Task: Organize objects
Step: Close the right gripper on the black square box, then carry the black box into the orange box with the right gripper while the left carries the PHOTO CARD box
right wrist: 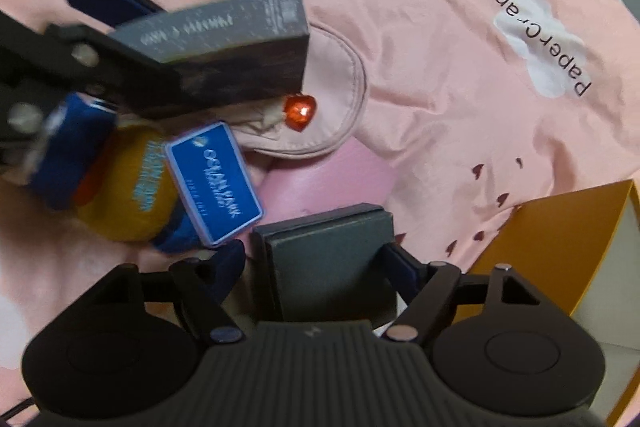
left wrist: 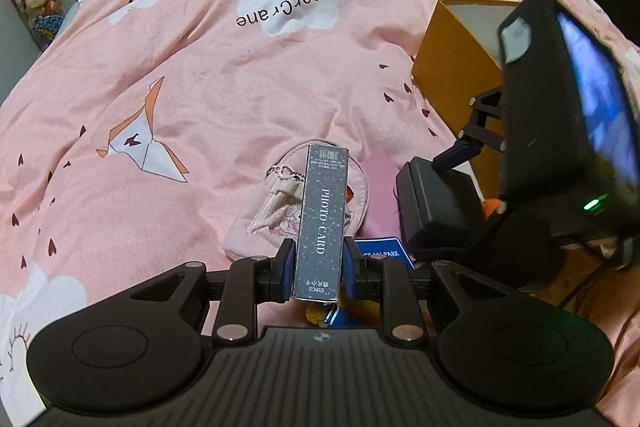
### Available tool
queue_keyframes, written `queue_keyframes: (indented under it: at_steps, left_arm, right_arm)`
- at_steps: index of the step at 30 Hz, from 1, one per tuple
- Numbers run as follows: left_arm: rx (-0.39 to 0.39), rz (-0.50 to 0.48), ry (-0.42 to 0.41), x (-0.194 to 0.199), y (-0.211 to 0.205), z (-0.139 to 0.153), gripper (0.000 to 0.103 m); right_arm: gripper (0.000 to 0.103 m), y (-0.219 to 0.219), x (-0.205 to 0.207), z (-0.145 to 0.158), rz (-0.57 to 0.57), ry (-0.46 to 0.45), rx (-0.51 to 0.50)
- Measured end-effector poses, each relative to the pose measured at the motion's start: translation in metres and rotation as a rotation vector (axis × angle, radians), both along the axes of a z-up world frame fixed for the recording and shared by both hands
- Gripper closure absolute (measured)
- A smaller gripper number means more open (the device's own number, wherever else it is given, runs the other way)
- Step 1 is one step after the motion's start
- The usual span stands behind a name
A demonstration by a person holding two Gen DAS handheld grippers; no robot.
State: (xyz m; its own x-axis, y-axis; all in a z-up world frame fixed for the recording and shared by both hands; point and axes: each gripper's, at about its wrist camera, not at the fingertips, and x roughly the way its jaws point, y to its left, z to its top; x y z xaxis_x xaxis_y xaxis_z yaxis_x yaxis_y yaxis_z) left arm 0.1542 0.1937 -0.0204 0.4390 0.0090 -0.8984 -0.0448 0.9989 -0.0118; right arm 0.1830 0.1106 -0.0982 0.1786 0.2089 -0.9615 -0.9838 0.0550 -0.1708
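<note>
Left hand-held gripper (left wrist: pixel 318 269): blue pads clamped on the two long faces of a slim dark grey cardboard box (left wrist: pixel 322 223) speckled white, printed "PHOTO CARD" along its side, "55PCS" near the lower end, barcode at the far end. Box is held clear of the bed, long axis running away from the camera.

Right hand-held gripper (right wrist: pixel 316 263): pointing steeply down, jaws spread wide either side of a flat matte black rectangular box (right wrist: pixel 332 259) with a stepped lid edge. Pad contact with it cannot be confirmed; reads as not clamped. Black box lies on the bed just beside an open mustard-yellow cardboard box (right wrist: pixel 560 243) with a pale interior.

Bed surface: soft, creased pink cotton bedsheet (left wrist: pixel 224 99) with white clouds, small dark hearts, origami cranes and the words "Paper Crane".

Loose items, clustered under the held card box:
- pale pink rounded fabric pouch (right wrist: pixel 340 99) with stitched rim, metal chain visible in left view
- glossy red bead or charm (right wrist: pixel 299 111) on it
- blue rectangular card or tag (right wrist: pixel 216 183), white lettering "OCEAN PARK", blurred
- yellow-ochre plush toy (right wrist: pixel 132 195) with blue trim, lettering unreadable
- smooth pink flat item (right wrist: pixel 332 179), partly covered.
</note>
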Motion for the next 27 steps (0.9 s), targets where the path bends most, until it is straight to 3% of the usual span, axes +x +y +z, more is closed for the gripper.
queue_keyframes:
  at_steps: [4,6,13,22,27]
  left_arm:
    - [-0.023,0.028,-0.019,-0.002,0.004,-0.002,0.076]
    - [-0.031,0.042,-0.026,-0.003,0.005,-0.002,0.076]
    - [-0.058,0.100,-0.065,-0.008,0.007,0.005,0.077]
    - [-0.117,0.165,-0.185,-0.015,-0.005,0.041,0.078]
    - [-0.217,0.137,-0.283,-0.010,-0.033,0.071,0.078]
  right_arm:
    - [0.025,-0.002,0.000,-0.012,0.011,-0.065,-0.012]
    - [0.039,-0.006,0.006,-0.008,0.000,-0.083,0.001]
    - [0.068,-0.028,0.024,0.033,-0.079,0.003,0.068]
    - [0.068,-0.074,0.033,0.101,-0.172,0.138,0.303]
    - [0.068,-0.126,0.050,0.140,-0.273,0.177,0.417]
